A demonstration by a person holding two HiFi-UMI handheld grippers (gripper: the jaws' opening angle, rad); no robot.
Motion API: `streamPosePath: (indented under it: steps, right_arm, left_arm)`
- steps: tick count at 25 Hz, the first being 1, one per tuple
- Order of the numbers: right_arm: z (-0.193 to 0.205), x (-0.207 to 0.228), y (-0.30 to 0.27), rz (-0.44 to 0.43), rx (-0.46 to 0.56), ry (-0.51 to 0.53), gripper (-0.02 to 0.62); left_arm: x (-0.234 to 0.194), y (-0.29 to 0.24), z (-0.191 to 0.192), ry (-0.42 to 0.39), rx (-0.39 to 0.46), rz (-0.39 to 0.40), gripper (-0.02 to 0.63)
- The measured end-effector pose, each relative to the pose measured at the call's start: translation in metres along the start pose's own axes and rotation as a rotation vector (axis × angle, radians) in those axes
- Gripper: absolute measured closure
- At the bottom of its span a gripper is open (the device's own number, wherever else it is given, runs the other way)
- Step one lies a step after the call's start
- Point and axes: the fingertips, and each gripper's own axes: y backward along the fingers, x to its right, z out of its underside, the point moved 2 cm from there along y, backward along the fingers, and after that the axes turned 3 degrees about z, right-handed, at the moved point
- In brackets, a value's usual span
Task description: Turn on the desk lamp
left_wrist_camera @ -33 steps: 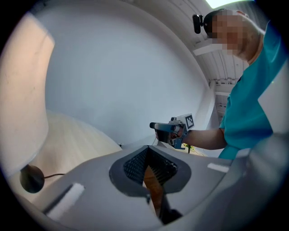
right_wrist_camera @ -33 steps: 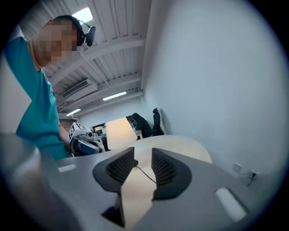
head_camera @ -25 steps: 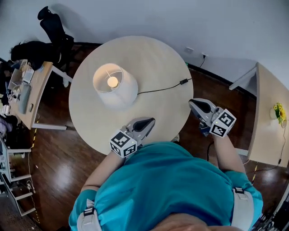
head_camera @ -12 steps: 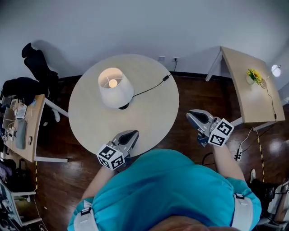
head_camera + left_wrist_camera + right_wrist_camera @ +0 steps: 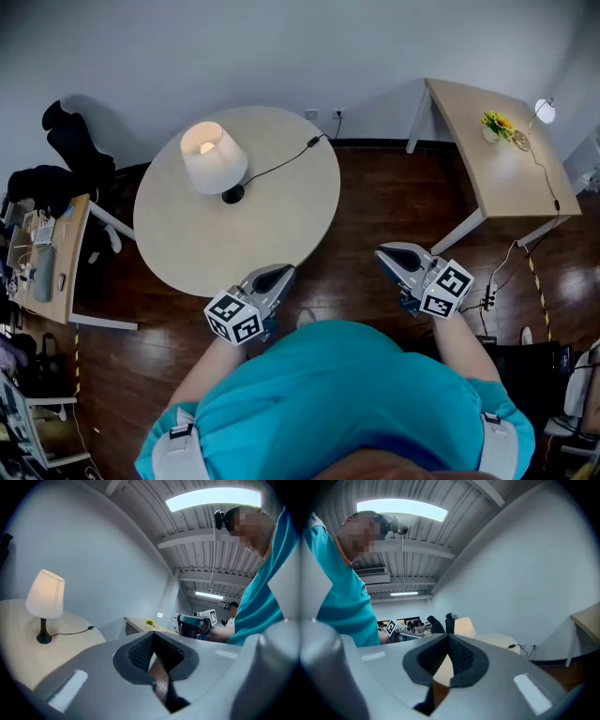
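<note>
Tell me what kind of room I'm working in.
Probably an office or lab workspace: a lit desk lamp on a round table, a cluttered desk at the left edge, and a black office chair near the wall.

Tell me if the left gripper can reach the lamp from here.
Probably not yet: the left gripper hangs at the near edge of the table, and the lamp stands far across it. Nothing blocks the way; a step forward should do.

Left hand-held gripper [image 5: 283, 273] and right hand-held gripper [image 5: 386, 255] are both closed and empty.
</note>
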Motion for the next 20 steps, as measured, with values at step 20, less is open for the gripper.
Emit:
streamPosePath:
  steps: [20]
  right_arm:
    - [0.095, -0.339, 0.063, 0.036, 0.052, 0.030, 0.594]
  left_arm:
    - [0.203, 0.296, 0.100, -0.090, 0.032, 0.030, 0.577]
